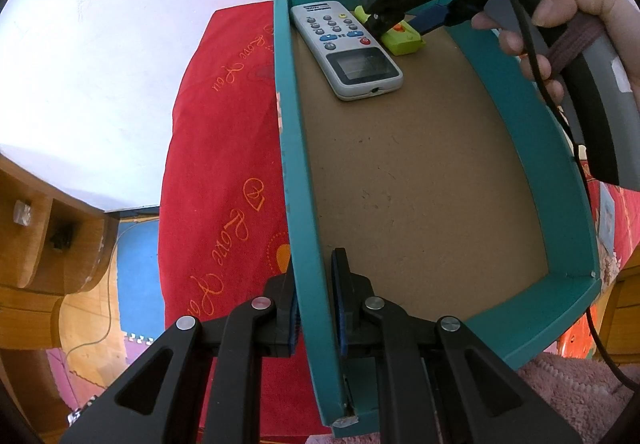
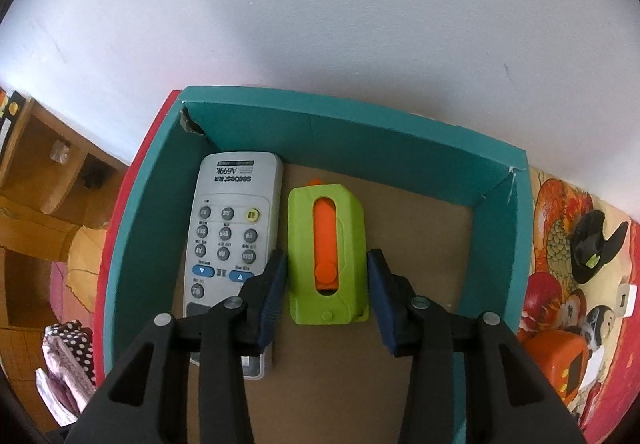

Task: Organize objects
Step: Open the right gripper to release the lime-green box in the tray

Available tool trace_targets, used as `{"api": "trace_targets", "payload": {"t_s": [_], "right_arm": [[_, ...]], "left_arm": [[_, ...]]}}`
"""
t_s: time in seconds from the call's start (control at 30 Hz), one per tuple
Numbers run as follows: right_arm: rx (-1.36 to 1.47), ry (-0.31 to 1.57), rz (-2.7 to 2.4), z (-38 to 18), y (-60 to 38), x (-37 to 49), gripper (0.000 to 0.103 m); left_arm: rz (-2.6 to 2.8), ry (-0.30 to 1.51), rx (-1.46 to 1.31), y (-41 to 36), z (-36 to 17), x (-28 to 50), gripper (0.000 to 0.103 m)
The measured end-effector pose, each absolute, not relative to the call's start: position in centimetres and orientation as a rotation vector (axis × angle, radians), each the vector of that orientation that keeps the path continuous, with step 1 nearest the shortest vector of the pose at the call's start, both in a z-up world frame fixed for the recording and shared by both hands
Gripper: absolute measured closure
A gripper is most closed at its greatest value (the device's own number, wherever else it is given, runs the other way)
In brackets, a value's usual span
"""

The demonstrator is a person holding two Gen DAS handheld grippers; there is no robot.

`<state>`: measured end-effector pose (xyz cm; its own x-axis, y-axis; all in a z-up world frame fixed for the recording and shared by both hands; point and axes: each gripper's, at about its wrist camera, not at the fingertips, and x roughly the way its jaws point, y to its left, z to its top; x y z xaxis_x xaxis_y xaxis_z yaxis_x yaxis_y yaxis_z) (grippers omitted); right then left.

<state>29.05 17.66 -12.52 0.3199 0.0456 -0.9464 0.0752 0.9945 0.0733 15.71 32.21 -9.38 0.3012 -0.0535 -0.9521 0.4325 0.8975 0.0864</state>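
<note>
A teal box [image 1: 286,124] with a brown floor stands on a red cloth. My left gripper [image 1: 316,264] is shut on the box's near left wall, one pad on each side of it. Inside, at the far end, a grey remote control [image 2: 228,228] lies flat, and a lime-green case with an orange slider [image 2: 352,228] lies beside it on the floor. My right gripper [image 2: 327,258] points down into the box with the green case between its blue pads [image 2: 276,284]. A thin gap shows on each side, so the jaws are open. The left wrist view shows that gripper [image 1: 384,20] over the green case [image 1: 404,40].
The red cloth [image 1: 224,164] with orange lettering lies under the box. Right of the box sit a black clip-like thing [image 2: 596,248], a white plug [image 2: 626,300] and an orange object [image 2: 560,360]. Wooden furniture [image 1: 36,244] stands at the left. A white wall rises behind the box.
</note>
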Motion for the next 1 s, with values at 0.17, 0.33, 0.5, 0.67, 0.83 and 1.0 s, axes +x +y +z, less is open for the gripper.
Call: {"api": "trace_targets", "payload": {"t_s": [0.17, 0.33, 0.5, 0.67, 0.83, 1.0], "right_arm": [[0.159, 1.245, -0.013, -12.0, 16.8, 28.5, 0.061], [0.183, 1.239, 0.013, -10.8, 16.2, 27.8, 0.053], [0.201, 1.218, 0.041, -9.3, 16.0, 26.0, 0.053], [0.205, 1.197, 0.089, -7.4, 16.0, 23.7, 0.053], [0.188, 1.176, 0.125, -5.3, 15.1, 20.1, 0.053], [0.228, 1.155, 0.090, -4.4, 13.5, 16.0, 0.053]], "left_arm": [[-0.332, 1.230, 0.355, 32.2, -9.4, 15.8, 0.089], [-0.332, 1.229, 0.354, 32.3, -9.4, 15.8, 0.089], [-0.332, 1.227, 0.357, 32.2, -9.4, 15.8, 0.089], [-0.332, 1.226, 0.363, 32.1, -9.5, 15.7, 0.089], [-0.335, 1.223, 0.371, 32.0, -9.4, 15.6, 0.089], [-0.343, 1.214, 0.379, 31.9, -9.4, 15.4, 0.089]]}}
